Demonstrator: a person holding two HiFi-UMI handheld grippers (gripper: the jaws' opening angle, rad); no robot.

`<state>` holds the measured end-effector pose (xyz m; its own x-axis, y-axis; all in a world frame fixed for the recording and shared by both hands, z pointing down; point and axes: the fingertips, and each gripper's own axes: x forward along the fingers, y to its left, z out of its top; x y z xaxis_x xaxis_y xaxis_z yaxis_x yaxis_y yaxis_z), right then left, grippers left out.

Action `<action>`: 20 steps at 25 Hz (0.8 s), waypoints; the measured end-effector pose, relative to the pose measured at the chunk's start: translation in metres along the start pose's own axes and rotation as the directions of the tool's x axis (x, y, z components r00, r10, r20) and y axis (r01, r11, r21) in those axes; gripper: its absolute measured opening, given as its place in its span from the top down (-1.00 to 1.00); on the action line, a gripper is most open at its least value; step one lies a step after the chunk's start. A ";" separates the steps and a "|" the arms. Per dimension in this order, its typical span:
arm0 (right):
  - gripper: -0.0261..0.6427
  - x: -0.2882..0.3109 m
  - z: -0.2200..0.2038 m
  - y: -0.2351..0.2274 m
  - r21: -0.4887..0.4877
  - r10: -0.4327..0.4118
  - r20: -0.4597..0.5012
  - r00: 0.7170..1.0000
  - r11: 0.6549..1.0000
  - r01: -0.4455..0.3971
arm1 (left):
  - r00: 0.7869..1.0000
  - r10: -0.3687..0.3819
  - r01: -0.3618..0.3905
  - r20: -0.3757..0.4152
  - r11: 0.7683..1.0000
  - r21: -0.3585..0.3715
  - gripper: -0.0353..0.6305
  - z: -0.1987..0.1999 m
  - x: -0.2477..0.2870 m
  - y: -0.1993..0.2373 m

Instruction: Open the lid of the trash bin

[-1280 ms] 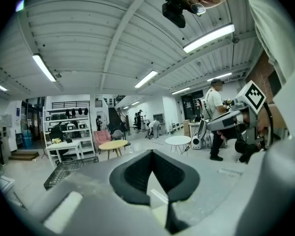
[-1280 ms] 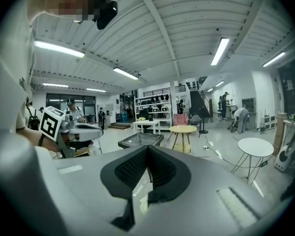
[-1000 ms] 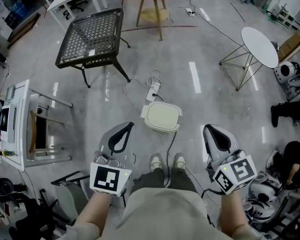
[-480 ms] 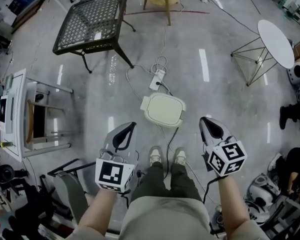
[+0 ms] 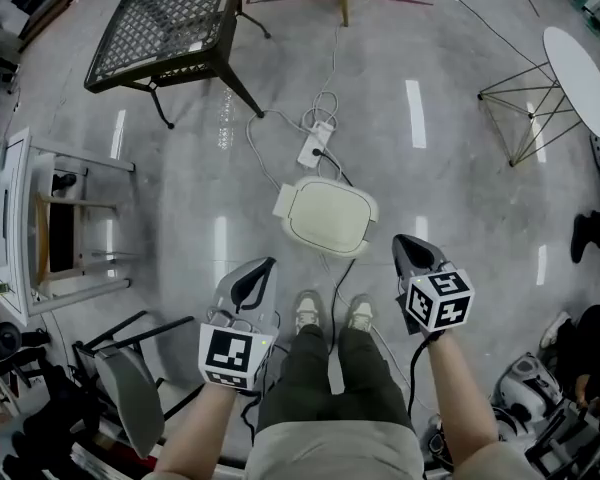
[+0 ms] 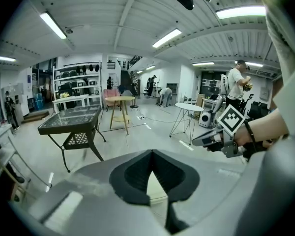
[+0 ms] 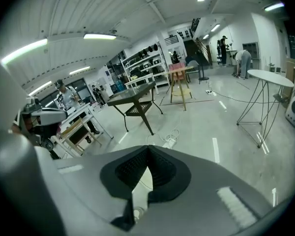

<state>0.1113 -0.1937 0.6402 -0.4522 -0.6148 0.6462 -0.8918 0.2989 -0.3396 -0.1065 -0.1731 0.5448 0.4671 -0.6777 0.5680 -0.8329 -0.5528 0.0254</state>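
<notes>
In the head view the trash bin [image 5: 325,215] stands on the grey floor just ahead of my feet, its cream rounded-square lid down. My left gripper [image 5: 263,266] hovers at the bin's near left, shut with nothing held. My right gripper [image 5: 402,240] hovers at the bin's near right, also shut and empty. Neither touches the bin. In the left gripper view the jaws [image 6: 151,152] meet at their tips, and a cream sliver of the bin [image 6: 155,186] shows below them. The right gripper view shows the same: tips [image 7: 148,147] together, with a sliver of the bin [image 7: 143,178] beneath.
A white power strip [image 5: 313,146] with coiled cables lies just beyond the bin, and a black cable runs from the bin towards my shoes [image 5: 307,313]. A black mesh table [image 5: 165,23] stands far left, a white round wire-leg table [image 5: 578,66] far right, a white rack [image 5: 20,228] at left.
The head view has shifted forward and down, so the bin sits nearer the middle. My right gripper has drawn in towards the bin's right side. The left gripper has barely moved.
</notes>
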 end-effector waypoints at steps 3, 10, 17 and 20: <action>0.91 0.033 -0.037 -0.018 0.002 -0.004 -0.059 0.998 1.000 0.004 | 1.000 -0.004 0.004 -0.027 1.000 -0.007 0.89 -0.033 0.023 0.002; 0.91 0.110 -0.121 -0.057 0.009 -0.014 -0.169 0.985 1.000 0.016 | 0.997 -0.023 0.019 -0.071 0.998 -0.063 0.89 -0.109 0.087 0.011; 0.91 0.175 -0.185 -0.088 -0.010 -0.036 -0.249 0.968 0.999 0.034 | 0.992 -0.044 0.037 -0.122 0.997 -0.063 0.89 -0.181 0.136 0.017; 0.91 0.197 -0.205 -0.103 -0.014 -0.051 -0.282 0.958 0.999 0.049 | 0.988 -0.044 0.032 -0.145 0.996 -0.085 0.89 -0.206 0.145 0.021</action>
<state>0.1112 -0.1955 0.9426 -0.3919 -0.3985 0.8292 -0.9131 0.2786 -0.2976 -0.1169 -0.1831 0.7973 0.4552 -0.5753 0.6795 -0.8400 -0.5306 0.1135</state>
